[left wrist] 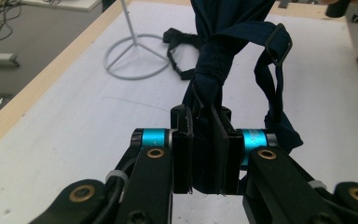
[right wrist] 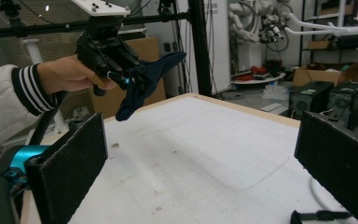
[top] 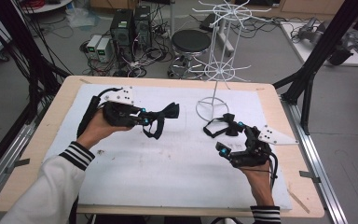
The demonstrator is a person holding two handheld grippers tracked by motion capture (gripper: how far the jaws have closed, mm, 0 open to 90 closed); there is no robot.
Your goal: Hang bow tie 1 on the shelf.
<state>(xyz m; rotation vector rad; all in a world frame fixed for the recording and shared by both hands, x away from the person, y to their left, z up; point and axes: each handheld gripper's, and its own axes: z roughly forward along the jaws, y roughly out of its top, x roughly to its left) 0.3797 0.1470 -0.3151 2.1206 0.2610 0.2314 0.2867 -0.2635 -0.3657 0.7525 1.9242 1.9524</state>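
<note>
The left gripper (top: 145, 117) is held level above the white mat (top: 177, 186), its jaws clamped tight (dark fabric is pinched between the pads). The right gripper (top: 233, 144) is raised over the mat's right side, jaws spread wide with nothing between them.

left gripper (top: 161, 116): black body, cyan rings, brass screws, grey three-cornered plate, black cable | right gripper (top: 230, 140): black body, cyan accents, grey plate, black foam-faced pads | sleeves (top: 77, 156): white, black-and-white striped cuffs
</note>
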